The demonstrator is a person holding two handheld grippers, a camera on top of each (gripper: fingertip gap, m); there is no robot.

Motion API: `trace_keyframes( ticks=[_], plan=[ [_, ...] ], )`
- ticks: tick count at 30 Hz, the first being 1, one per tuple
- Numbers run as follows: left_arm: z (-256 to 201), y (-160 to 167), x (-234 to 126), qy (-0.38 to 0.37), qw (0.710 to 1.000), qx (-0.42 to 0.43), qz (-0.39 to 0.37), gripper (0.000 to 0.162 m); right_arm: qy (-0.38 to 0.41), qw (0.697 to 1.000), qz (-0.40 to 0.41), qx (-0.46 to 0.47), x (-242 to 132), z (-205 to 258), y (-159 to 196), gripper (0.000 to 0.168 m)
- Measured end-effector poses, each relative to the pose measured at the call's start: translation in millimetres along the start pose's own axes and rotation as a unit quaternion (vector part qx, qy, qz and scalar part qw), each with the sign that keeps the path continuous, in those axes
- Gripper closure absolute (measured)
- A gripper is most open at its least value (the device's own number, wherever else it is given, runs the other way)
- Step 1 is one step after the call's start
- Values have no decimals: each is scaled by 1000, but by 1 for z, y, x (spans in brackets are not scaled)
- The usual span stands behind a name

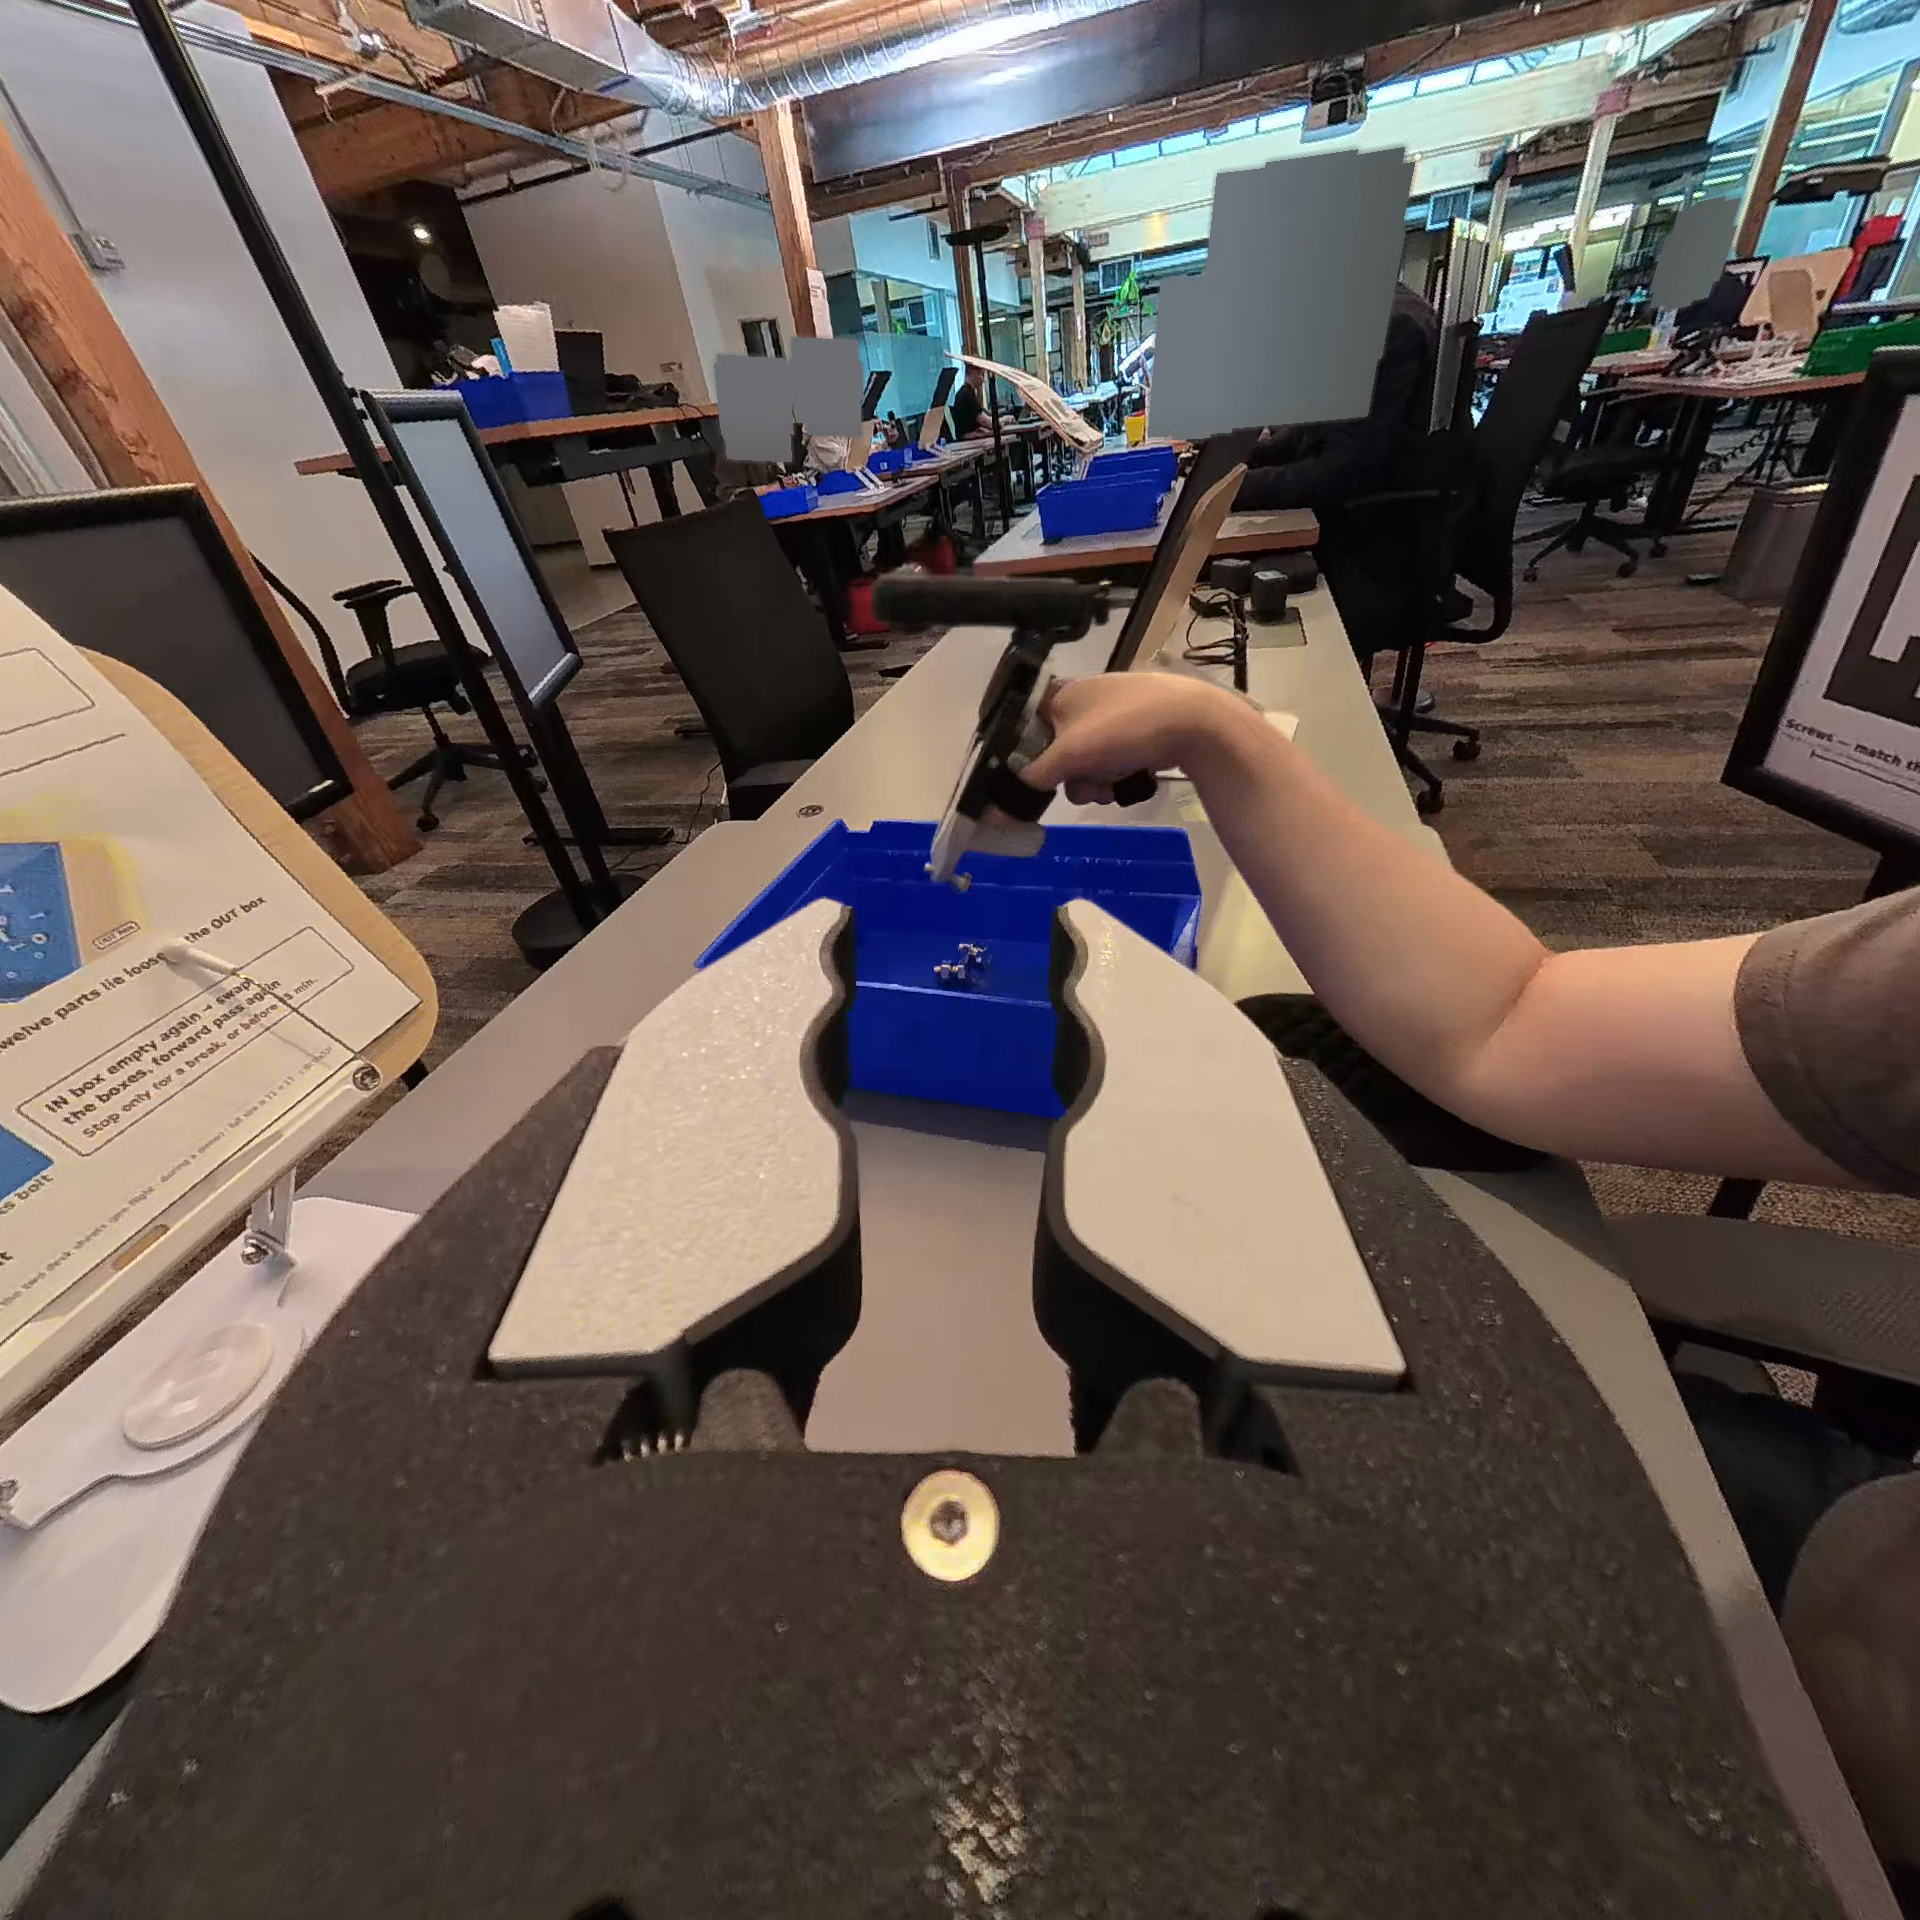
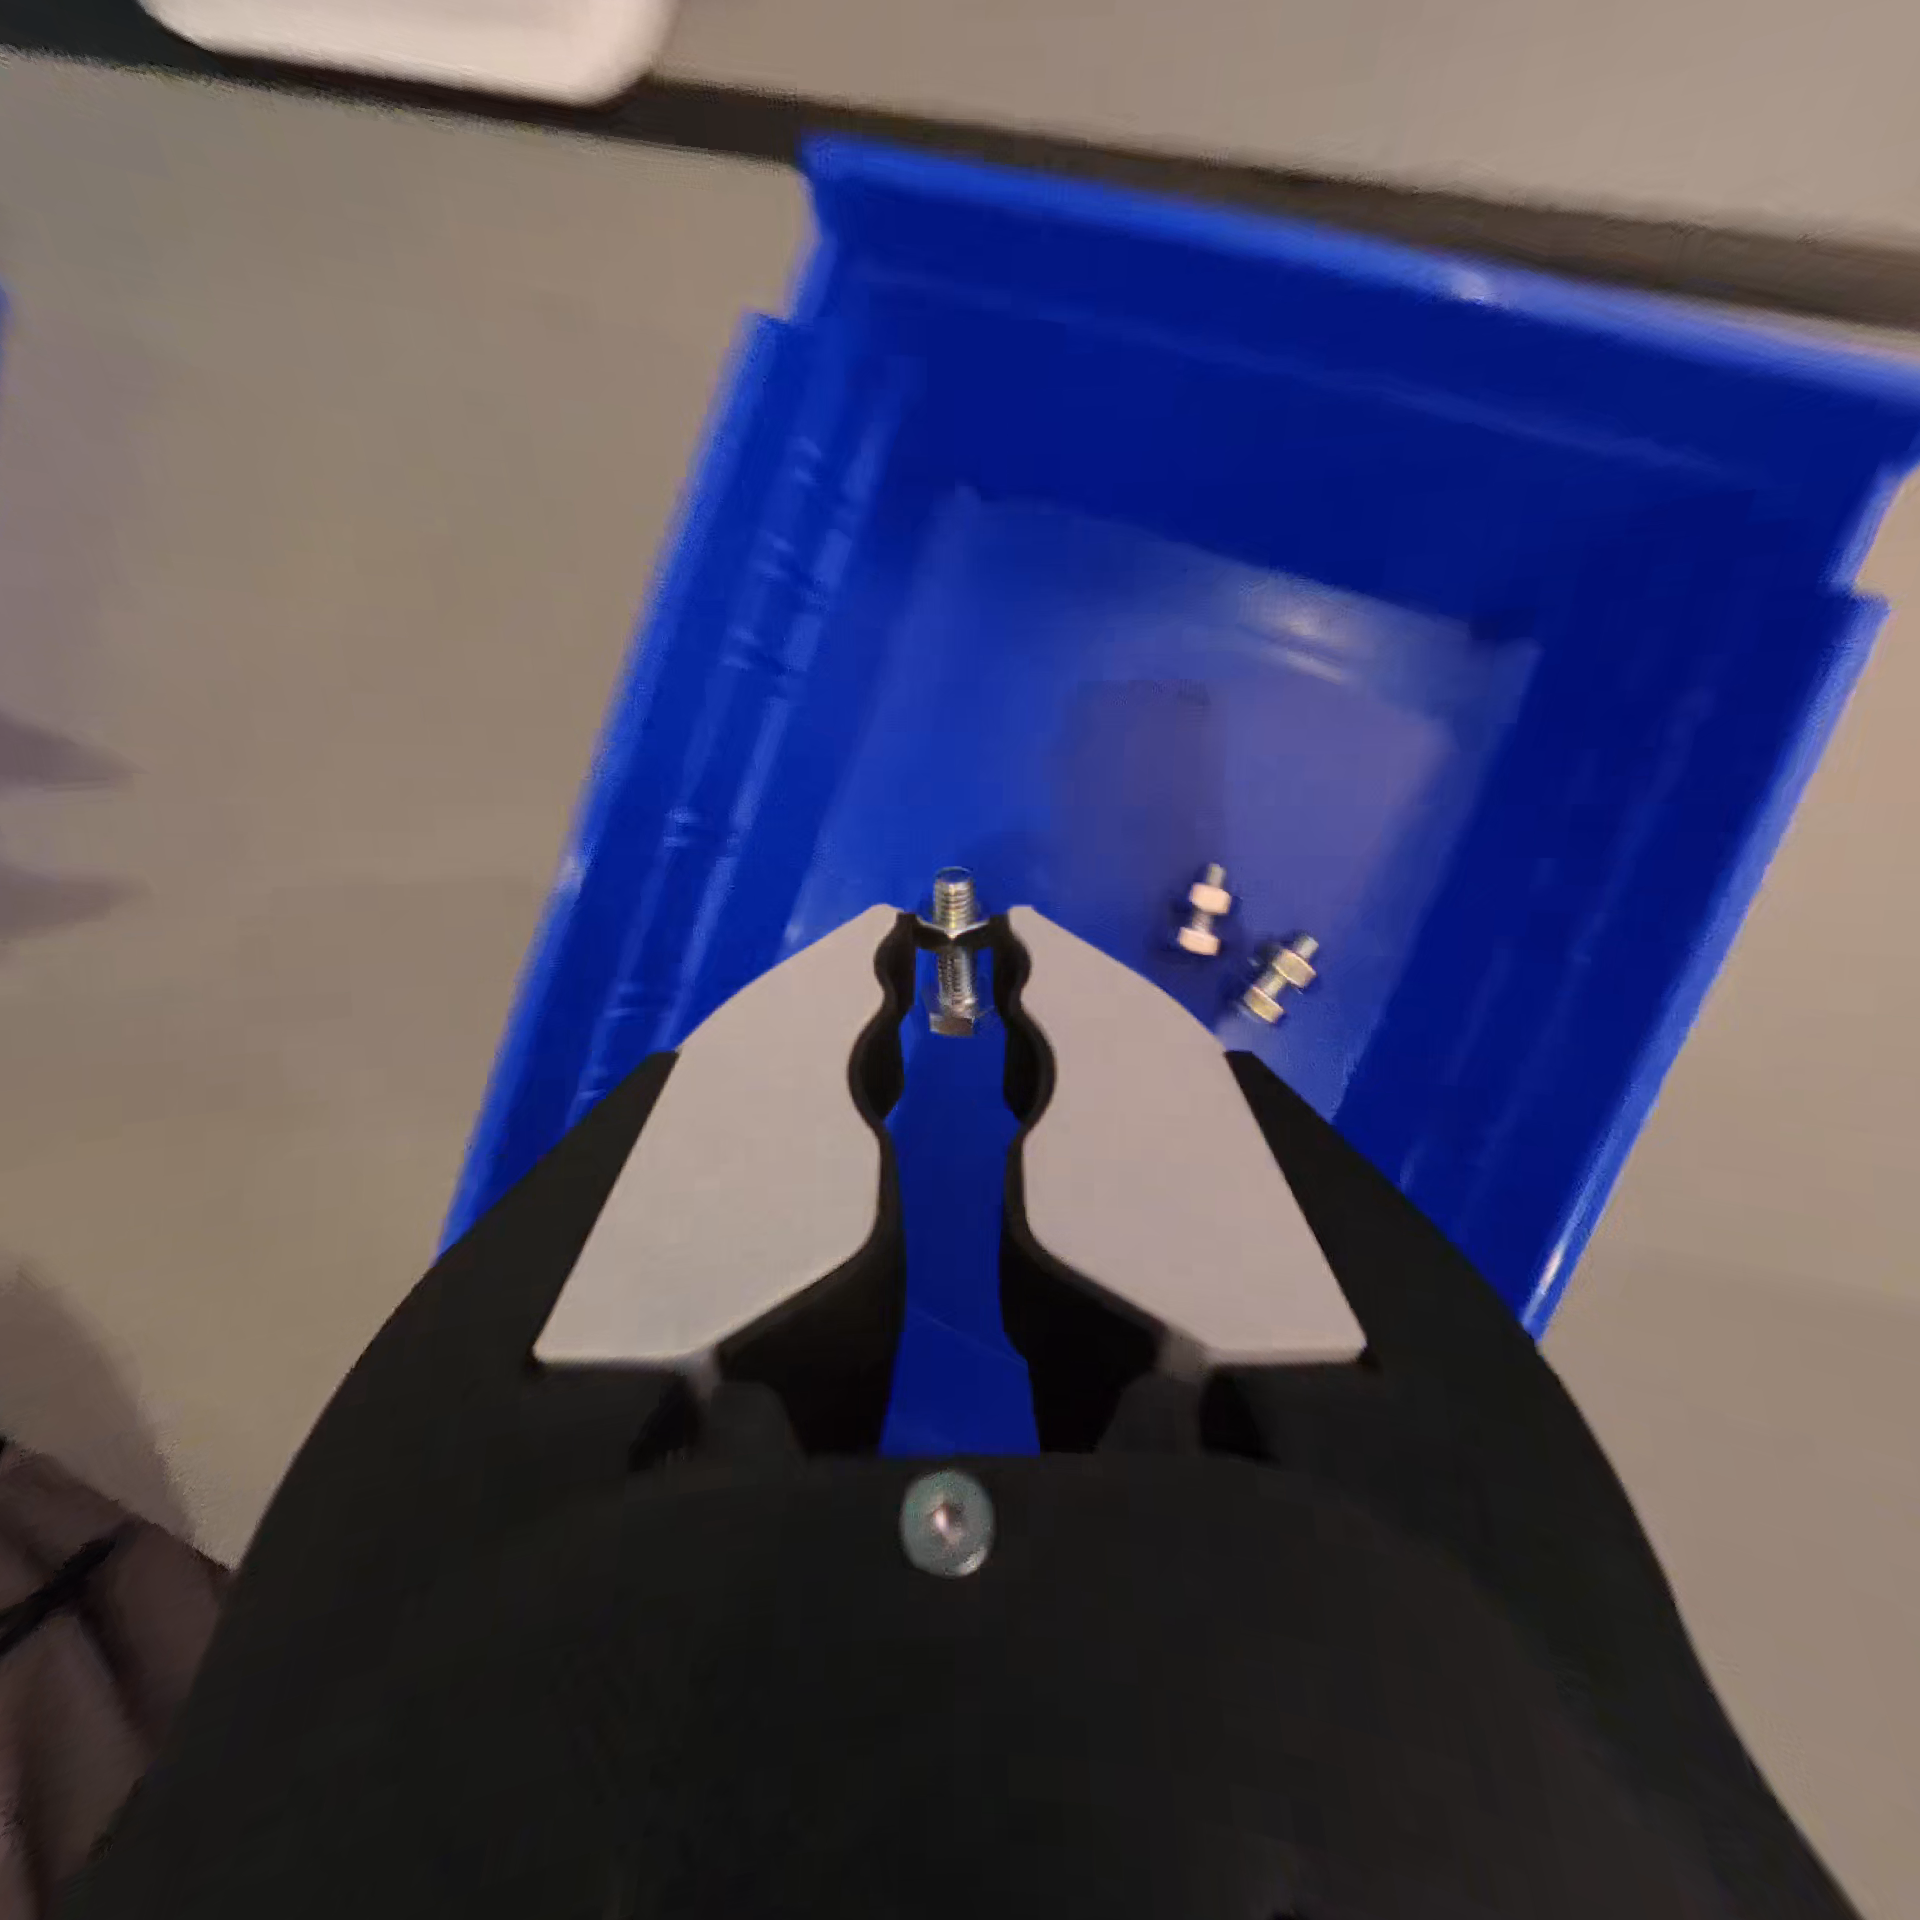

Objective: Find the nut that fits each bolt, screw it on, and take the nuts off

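My right gripper [image 2: 953, 918] is shut on a silver bolt with a nut on it [image 2: 951, 961], held above a blue bin [image 2: 1351, 343]. Two more bolts with nuts lie on the bin floor, one pale [image 2: 1202, 921] and one brassy [image 2: 1280, 977]. In the left wrist view the right gripper [image 1: 951, 878] hangs over the same bin [image 1: 951, 1049], with the bolt at its tips, and small metal parts [image 1: 961, 961] lie inside. My left gripper [image 1: 951, 925] is open and empty, low over the grey table, just short of the bin.
An instruction sheet on a tilted wooden stand [image 1: 156, 987] is at the left on a white base [image 1: 156, 1455]. A framed sign [image 1: 1849, 623] stands at the right. The person's forearm [image 1: 1403, 935] reaches across from the right. A white object [image 2: 416, 42] lies beyond the bin. Across from one pair of fingers to the other is roughly 35 centimetres.
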State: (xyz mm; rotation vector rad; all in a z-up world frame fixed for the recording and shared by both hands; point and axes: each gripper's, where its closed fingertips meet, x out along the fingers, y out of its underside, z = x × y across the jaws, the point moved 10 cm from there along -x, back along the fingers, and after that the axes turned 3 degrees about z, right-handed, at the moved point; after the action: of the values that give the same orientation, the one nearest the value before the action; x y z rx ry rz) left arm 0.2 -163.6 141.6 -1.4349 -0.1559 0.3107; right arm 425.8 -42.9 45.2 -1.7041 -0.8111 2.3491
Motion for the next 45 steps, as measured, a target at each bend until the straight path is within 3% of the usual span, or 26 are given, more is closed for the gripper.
trace_keyframes(
  ticks=[6, 14, 28, 32, 36, 41, 45],
  plan=[
    [1, 5, 6, -5, 1000, 3, 19, 130, 30, 993, 110, 37, 58, -23, 0, 152],
    [3, 7, 8, -7, 1000, 1, 20, 131, 69, 980, 182, 31, 97, -27, 1, 152],
    [2, 9, 11, -1, 999, -1, 32, 133, 95, 976, 189, 48, 106, -39, 1, 147],
    [6, 6, 6, -12, 1000, -7, 16, 133, 95, 983, 152, 38, 94, -34, -5, 143],
    [17, -1, -13, -41, 999, -1, 18, 133, 117, 989, 92, 9, 57, -14, -17, 142],
    [40, -13, -62, -130, 991, 3, 44, 136, 132, 987, -73, -63, -7, 30, -32, 143],
    [54, -18, -107, -234, 970, -5, 64, 142, 67, 953, -258, -143, -50, 71, -40, 141]
  ],
)
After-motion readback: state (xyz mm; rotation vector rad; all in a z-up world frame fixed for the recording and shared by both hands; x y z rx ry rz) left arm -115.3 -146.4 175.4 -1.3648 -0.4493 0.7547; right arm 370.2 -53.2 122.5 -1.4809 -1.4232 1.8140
